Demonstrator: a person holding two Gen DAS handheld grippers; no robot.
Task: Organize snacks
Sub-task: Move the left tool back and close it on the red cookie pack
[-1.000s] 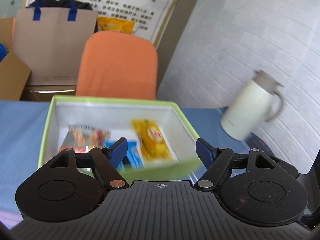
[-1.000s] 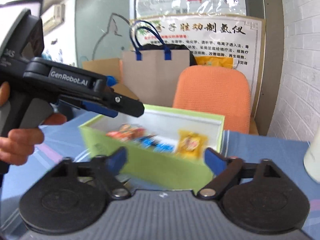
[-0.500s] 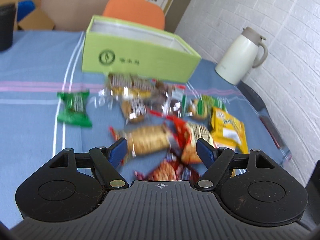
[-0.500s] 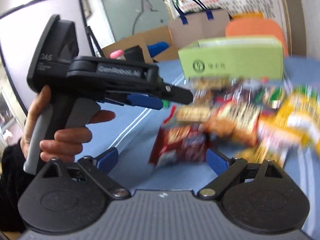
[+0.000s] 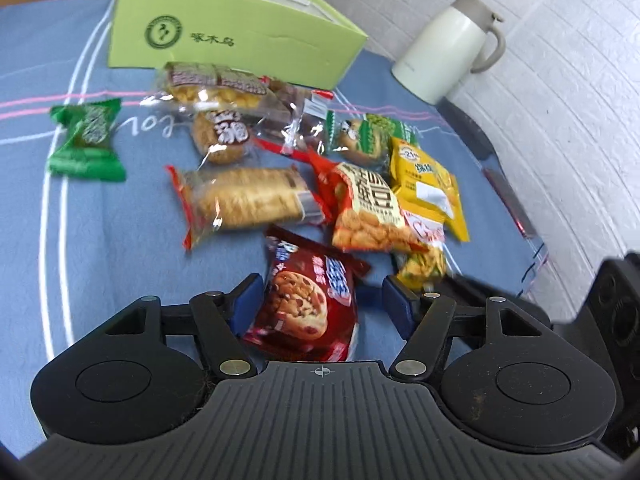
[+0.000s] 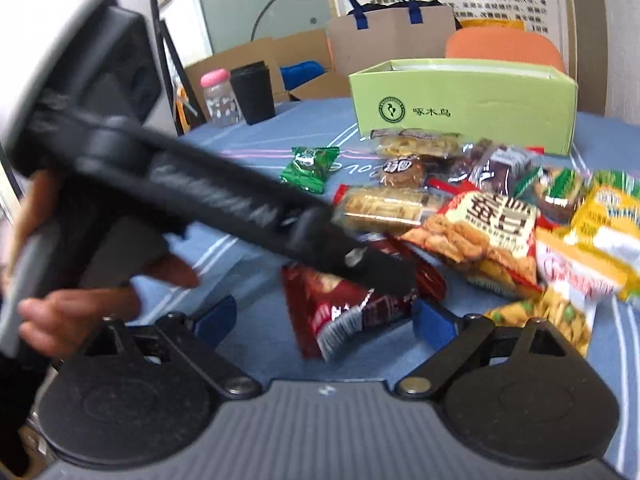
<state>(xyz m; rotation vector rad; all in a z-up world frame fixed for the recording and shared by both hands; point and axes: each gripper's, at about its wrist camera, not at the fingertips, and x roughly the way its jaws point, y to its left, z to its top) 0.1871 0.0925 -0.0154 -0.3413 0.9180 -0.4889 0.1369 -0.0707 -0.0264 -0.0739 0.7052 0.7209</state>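
Item one: my left tool (image 5: 316, 300), jaws closing around the dark red cookie packet (image 5: 304, 304). The packet is sitting between the blue pads, lying on the blue worktop (image 5: 60, 240) at the near edge of the snack pile; the left pad is looking close against it, the right pad is standing apart, so nothing is pinched yet.

Item two: my right tool (image 6: 324, 316), jaws standing spread wide and empty, hovering just beside the same packet (image 6: 348, 304).

Handling, as I am judging it: the packet is looking light, crinkly and slippery, a foil pouch with air inside and brittle cookies that could crack under a hard squeeze. I am favouring a hold across the middle of the pouch, or on the flat crimped end seam, where the film is stiffest.

Item three: the green box (image 5: 224, 36), standing open at the far side of the pile, well apart from the packet. It is carrying a round green logo and three Chinese characters I am not reading with confidence.

Item four: writing elsewhere. The orange bean packet (image 5: 372, 212) is showing large Chinese characters; the yellow packet (image 5: 430, 184) is showing "21"; the cloth is showing cursive script, partly covered.
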